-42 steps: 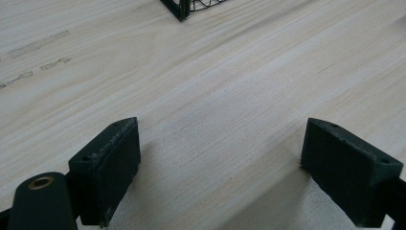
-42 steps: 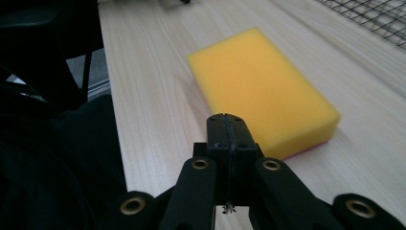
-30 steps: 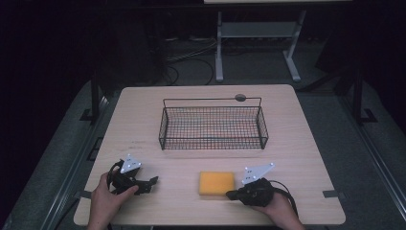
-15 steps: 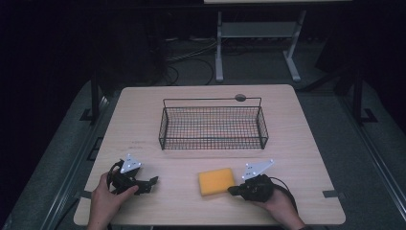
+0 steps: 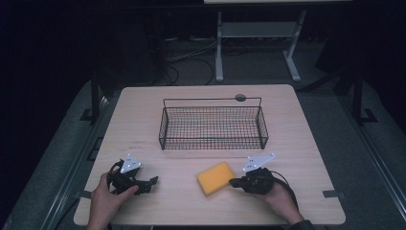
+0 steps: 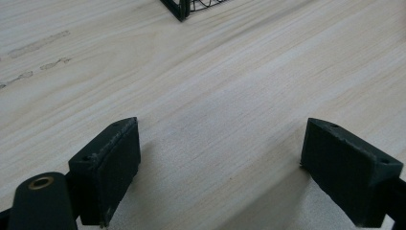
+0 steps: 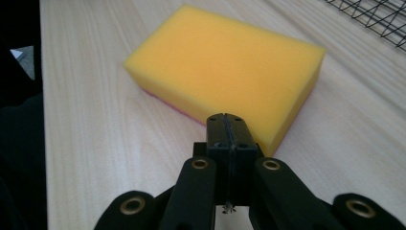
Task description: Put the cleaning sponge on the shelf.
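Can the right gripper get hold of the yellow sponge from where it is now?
Probably yes. The right gripper sits right at the sponge with only bare table around, but its jaws are shut, so they must open first.

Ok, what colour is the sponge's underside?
Pink under the yellow sponge, a thin edge; right gripper view shows it best.

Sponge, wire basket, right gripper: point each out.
sponge (image 7: 225,67), right gripper view, yellow top face.
wire basket (image 5: 213,143), high view, near mesh wall.
right gripper (image 5: 232,182), high view, shut jaw tips beside the sponge.
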Motion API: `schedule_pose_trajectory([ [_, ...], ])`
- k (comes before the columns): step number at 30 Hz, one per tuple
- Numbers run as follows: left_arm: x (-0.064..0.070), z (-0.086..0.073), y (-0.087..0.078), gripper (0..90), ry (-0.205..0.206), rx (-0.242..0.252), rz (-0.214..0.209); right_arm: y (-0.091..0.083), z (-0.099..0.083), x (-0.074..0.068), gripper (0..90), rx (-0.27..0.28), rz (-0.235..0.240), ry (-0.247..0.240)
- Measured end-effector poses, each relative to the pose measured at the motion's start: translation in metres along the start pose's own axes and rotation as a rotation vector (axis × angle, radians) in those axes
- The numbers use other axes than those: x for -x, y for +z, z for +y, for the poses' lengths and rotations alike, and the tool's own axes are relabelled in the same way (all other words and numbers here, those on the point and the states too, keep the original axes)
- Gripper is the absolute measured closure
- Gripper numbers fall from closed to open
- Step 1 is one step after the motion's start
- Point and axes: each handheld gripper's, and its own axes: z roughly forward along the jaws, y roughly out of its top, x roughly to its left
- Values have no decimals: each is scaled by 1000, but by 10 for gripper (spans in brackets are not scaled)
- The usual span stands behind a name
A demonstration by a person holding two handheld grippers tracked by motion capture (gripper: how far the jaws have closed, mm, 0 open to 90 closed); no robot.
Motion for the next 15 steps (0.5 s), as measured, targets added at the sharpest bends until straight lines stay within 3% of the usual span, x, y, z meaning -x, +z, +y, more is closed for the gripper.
schedule_pose_trajectory([
  [15,0,0,0,126,-1,-2,0,7,10,21,893,2,-42,19],
])
